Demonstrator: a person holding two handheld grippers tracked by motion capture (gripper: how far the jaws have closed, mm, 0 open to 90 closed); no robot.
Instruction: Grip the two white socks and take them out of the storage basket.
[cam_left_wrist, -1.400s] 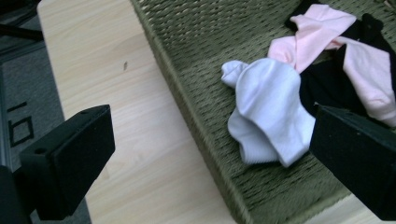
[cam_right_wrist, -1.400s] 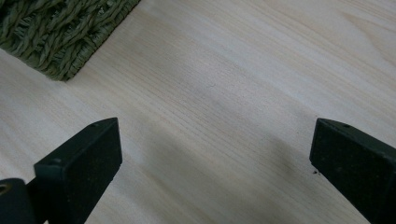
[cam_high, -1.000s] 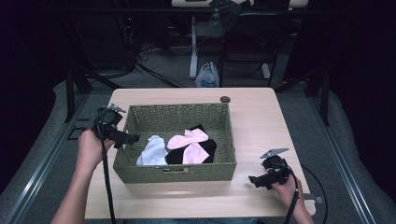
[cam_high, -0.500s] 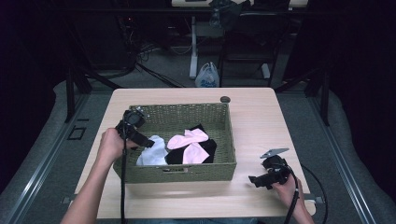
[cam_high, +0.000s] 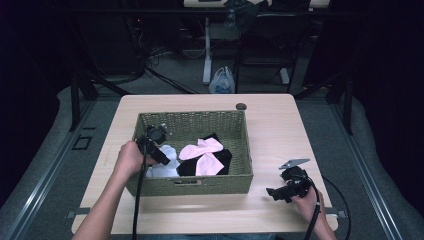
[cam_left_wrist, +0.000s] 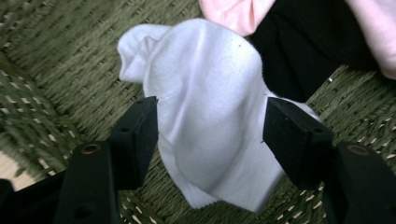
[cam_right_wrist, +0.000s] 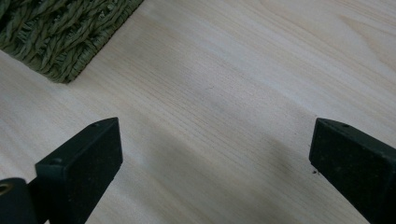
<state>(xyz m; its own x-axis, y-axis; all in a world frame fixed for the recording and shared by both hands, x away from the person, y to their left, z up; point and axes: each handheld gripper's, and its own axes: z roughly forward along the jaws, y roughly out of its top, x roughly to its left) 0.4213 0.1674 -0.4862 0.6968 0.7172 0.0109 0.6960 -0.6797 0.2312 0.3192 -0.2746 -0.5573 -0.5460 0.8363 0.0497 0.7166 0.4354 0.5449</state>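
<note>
Your left gripper (cam_high: 161, 156) reaches down inside the rectangular green woven basket (cam_high: 190, 183) that sits in the middle of the pale wooden table (cam_high: 272, 125). In the left gripper view its two black jaws stand wide apart, one on each side of a crumpled white cloth sock (cam_left_wrist: 205, 112) lying on the basket floor; the jaws are close beside the sock, but you cannot tell whether they touch it. Just past the white sock lie a black cloth piece (cam_left_wrist: 303, 56) and pale pink socks (cam_high: 202, 155), bunched together toward the basket's middle. Your right gripper (cam_high: 275, 192) rests in your right hand (cam_high: 307, 202) near the table's front right corner, well apart from the basket. Its jaws are spread wide over bare wood, with a corner of the basket ahead.
</note>
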